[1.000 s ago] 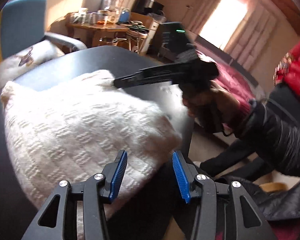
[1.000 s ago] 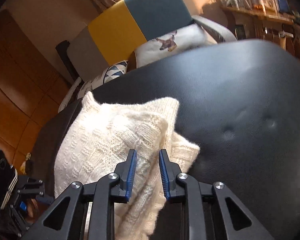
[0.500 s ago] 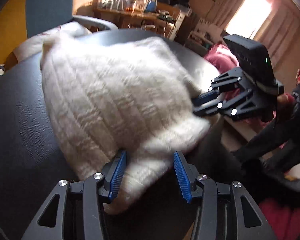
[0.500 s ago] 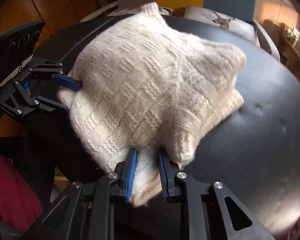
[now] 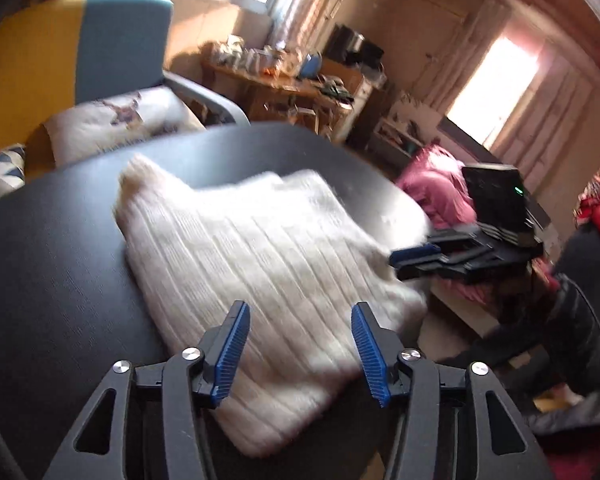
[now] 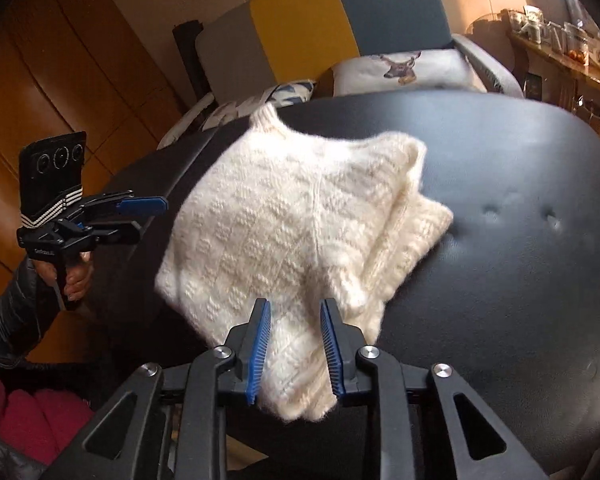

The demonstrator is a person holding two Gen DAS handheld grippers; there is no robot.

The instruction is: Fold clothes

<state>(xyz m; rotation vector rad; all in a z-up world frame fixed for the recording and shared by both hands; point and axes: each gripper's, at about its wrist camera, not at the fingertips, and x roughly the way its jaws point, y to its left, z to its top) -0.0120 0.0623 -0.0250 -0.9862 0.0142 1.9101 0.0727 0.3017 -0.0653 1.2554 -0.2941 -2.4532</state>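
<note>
So the cream knit sweater (image 6: 300, 224) is lying folded into a chunky bundle on the black tabletop (image 6: 500, 260), with its near corner hanging a little over the edge closest to the person. A folded layer is sitting on top, and a thicker ribbed edge is poking out along the right side in the right wrist view. The right hand-held gripper (image 6: 295, 350) is sitting right at that near corner with its blue pads spread apart; the knit is lying between and under them, but the pads aren't pinching it, so it's released. The left hand-held gripper (image 5: 300, 348) is hanging wide apart too, hovering over the sweater's (image 5: 260, 256) near edge in its own view, nothing clamped in it. From the right wrist view you can see the left hand-held gripper (image 6: 142, 216) off the left side of the tabletop, just beside the sweater but not touching it, with a hand (image 6: 74, 276) in a dark puffy sleeve (image 6: 16, 320) gripping the handle. The left view is pretty blurry, so the knit detail is washing out there. Behind the tabletop, a yellow and blue armchair (image 6: 340, 24) is holding a deer-print cushion (image 6: 404, 70), and a cluttered wooden desk (image 5: 284, 84) is sitting further back by the window.
</note>
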